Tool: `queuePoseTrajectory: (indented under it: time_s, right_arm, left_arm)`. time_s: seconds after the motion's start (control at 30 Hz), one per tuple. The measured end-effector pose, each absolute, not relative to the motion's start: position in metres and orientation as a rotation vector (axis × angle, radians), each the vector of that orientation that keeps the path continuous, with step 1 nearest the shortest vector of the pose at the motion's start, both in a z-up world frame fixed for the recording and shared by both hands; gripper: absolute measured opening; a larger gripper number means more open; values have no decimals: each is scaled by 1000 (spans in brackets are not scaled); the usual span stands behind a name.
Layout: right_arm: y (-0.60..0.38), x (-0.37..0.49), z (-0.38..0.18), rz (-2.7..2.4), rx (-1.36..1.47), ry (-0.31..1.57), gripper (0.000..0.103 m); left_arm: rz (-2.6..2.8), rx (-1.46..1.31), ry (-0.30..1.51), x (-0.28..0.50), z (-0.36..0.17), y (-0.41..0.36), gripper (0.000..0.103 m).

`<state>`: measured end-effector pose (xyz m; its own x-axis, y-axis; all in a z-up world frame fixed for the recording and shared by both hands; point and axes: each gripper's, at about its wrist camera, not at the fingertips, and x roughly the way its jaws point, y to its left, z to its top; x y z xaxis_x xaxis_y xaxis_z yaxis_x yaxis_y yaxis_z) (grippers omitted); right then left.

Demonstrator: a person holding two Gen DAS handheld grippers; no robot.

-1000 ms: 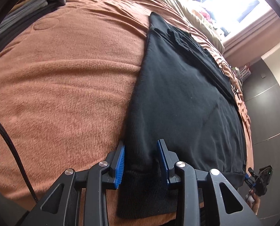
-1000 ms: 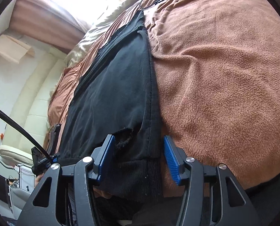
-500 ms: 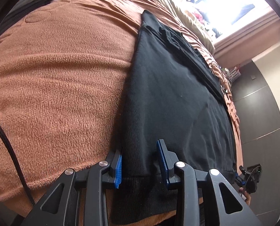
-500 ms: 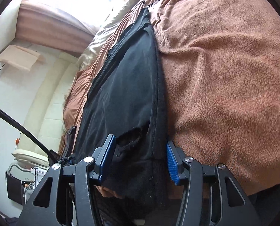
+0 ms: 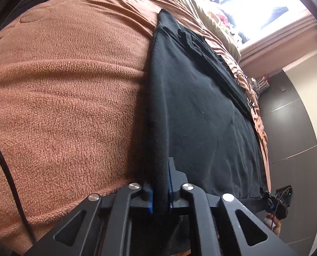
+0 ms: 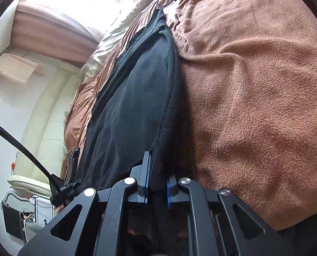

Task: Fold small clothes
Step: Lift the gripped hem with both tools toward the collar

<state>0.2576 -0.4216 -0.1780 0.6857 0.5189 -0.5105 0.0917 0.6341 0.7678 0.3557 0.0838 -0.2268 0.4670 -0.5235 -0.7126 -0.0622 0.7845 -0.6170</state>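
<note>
We have just closed the left gripper and right gripper on the black garment's hem corners; next we lift toward twelve o'clock.

Brown fleece blanket, beige quilt, bright window beyond.

Black knit cotton-like garment: matt, fine weave, ribbed hem at lower centre. Rust-brown fleece blanket filling frame left was nappy, rough, matt. Left gripper and right gripper were matt black plastic with ridged blue pads and shiny metal screw heads. Braided black cable, left edge.
</note>
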Motion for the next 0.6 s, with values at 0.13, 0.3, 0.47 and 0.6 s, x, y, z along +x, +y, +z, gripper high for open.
queuePoseTrajectory:
  time_s: [0.13,0.3,0.47,0.6]
  right_arm:
    - [-425,241,-167,257,853,766,6]
    - [-429,225,-160,280,877,727,6]
    - [-426,205,-149,315,864,689,6]
    - [-425,183,-140,344,852,666,6]
  left_arm:
    - [-304,-623,1008,349,-208,87,5]
    - [-323,-632,975,340,-187,84,4]
    - [-337,-660,935,324,-167,90,4]
    - [-349,-651,915,306,-156,92,4]
